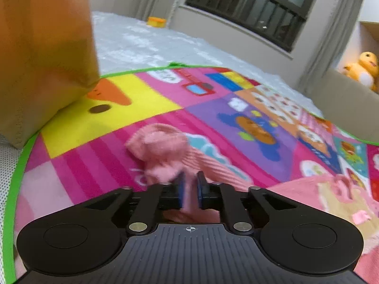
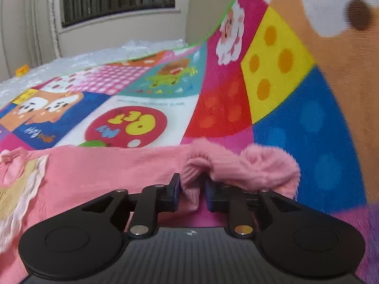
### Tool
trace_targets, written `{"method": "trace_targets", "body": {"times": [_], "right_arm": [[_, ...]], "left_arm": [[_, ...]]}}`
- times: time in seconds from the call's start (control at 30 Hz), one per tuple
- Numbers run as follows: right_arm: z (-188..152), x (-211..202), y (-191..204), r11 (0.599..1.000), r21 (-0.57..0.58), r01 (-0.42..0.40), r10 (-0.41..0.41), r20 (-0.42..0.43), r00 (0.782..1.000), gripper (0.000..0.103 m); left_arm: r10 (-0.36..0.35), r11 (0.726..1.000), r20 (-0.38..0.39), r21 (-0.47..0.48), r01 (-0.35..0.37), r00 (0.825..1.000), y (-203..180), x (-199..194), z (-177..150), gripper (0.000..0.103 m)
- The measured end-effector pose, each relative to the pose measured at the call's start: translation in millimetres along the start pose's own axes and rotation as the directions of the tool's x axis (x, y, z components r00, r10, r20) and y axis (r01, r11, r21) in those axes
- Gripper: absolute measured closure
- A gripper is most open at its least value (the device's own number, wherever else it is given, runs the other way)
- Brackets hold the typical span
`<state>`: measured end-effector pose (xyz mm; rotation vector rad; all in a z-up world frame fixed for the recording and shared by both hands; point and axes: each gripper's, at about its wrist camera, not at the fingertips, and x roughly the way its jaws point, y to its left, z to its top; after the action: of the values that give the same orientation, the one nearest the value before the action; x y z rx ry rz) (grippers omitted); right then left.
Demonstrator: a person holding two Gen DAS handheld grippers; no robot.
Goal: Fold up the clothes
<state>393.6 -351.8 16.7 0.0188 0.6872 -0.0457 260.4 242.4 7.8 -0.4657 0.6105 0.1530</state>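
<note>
Presently — step in hand: both cuffs of the pink garment (image 2: pixel 106 172) are pinched, sleeves apparently being drawn for a fold.
Left gripper (image 1: pixel 189 190): nearly closed on a fluffy sleeve cuff (image 1: pixel 158 146).
Right gripper (image 2: pixel 192 189): likewise clamped on its cuff (image 2: pixel 260 165).
Garment: spread on the play mat (image 1: pixel 213 123).
Next move: cuffs to be carried inward together — evenly.
Containers: a brown bag (image 1: pixel 45 47) is seen; contents cannot be told.
</note>
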Motion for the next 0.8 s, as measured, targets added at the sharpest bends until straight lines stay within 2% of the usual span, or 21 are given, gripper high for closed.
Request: {"method": "trace_targets", "body": {"times": [0.03, 0.07, 0.13, 0.17, 0.2, 0.27, 0.3, 0.33, 0.37, 0.4, 0.43, 0.5, 0.53, 0.57, 0.6, 0.67, 0.7, 0.73, 0.8], "right_arm": [[-4, -8, -3, 1.0, 0.008, -0.003, 0.003, 0.005, 1.0, 0.067], [-9, -20, -7, 1.0, 0.025, -0.019, 0.019, 0.016, 1.0, 0.062], [-22, -44, -11, 0.996, 0.05, -0.071, 0.069, 0.037, 0.997, 0.059], [-31, -58, -11, 0.993, 0.055, -0.107, 0.106, 0.037, 0.994, 0.057], [-38, -72, -13, 0.988, 0.058, -0.146, 0.144, 0.034, 0.989, 0.057], [-57, -97, -11, 0.969, 0.07, -0.238, 0.238, 0.011, 0.971, 0.052], [-68, -107, -9, 0.955, 0.078, -0.284, 0.286, -0.004, 0.958, 0.051], [-78, -115, -6, 0.943, 0.089, -0.32, 0.323, -0.023, 0.946, 0.05], [-88, -121, -3, 0.932, 0.101, -0.349, 0.354, -0.042, 0.934, 0.049], [-97, -126, 1, 0.923, 0.106, -0.37, 0.377, -0.056, 0.925, 0.049], [-106, -128, 7, 0.919, 0.097, -0.382, 0.389, -0.073, 0.918, 0.049], [-121, -137, 20, 0.93, 0.029, -0.366, 0.367, -0.081, 0.927, 0.056], [-127, -142, 29, 0.936, -0.017, -0.351, 0.349, -0.085, 0.933, 0.072], [-130, -147, 35, 0.932, -0.037, -0.36, 0.355, -0.091, 0.93, 0.087], [-134, -153, 41, 0.928, -0.056, -0.368, 0.362, -0.098, 0.927, 0.093], [-141, -166, 43, 0.912, -0.025, -0.409, 0.403, -0.122, 0.907, 0.094], [-146, -172, 43, 0.908, -0.026, -0.418, 0.412, -0.129, 0.902, 0.094], [-151, -178, 44, 0.904, -0.026, -0.428, 0.421, -0.136, 0.897, 0.094], [-161, -190, 42, 0.899, -0.029, -0.436, 0.428, -0.146, 0.892, 0.094]], "left_arm": [[-0.047, 0.999, -0.011, -0.02, 0.047, 0.999, -3, -6, -2, 0.068], [-0.094, 0.995, -0.02, -0.04, 0.094, 0.995, -7, -12, -4, 0.063], [-0.188, 0.98, -0.043, -0.066, 0.185, 0.981, -19, -23, -13, 0.054], [-0.231, 0.971, -0.055, -0.074, 0.227, 0.971, -26, -28, -19, 0.046], [-0.274, 0.96, -0.067, -0.083, 0.268, 0.959, -33, -33, -24, 0.042], [-0.35, 0.935, -0.112, -0.093, 0.341, 0.93, -50, -36, -40, 0.029], [-0.38, 0.924, -0.142, -0.093, 0.37, 0.914, -60, -35, -49, 0.028], [-0.386, 0.922, -0.166, -0.079, 0.378, 0.907, -71, -32, -56, 0.027], [-0.39, 0.921, -0.19, -0.064, 0.385, 0.901, -82, -28, -63, 0.027], [-0.376, 0.926, -0.201, -0.04, 0.376, 0.905, -92, -24, -69, 0.027], [-0.354, 0.933, -0.209, -0.008, 0.361, 0.912, -102, -20, -74, 0.029], [-0.308, 0.944, -0.198, 0.063, 0.325, 0.931, -114, -14, -74, 0.062], [-0.276, 0.952, -0.192, 0.079, 0.295, 0.942, -113, -13, -71, 0.081], [-0.244, 0.96, -0.184, 0.096, 0.264, 0.952, -112, -12, -68, 0.083], [-0.212, 0.966, -0.17, 0.11, 0.232, 0.962, -106, -13, -64, 0.083], [-0.147, 0.977, -0.139, 0.137, 0.166, 0.979, -92, -14, -57, 0.085], [-0.114, 0.98, -0.123, 0.151, 0.132, 0.986, -86, -15, -53, 0.085], [-0.076, 0.98, -0.109, 0.174, 0.095, 0.991, -80, -17, -51, 0.092], [-0.002, 0.977, -0.088, 0.21, 0.02, 0.996, -64, -23, -48, 0.093]]}}
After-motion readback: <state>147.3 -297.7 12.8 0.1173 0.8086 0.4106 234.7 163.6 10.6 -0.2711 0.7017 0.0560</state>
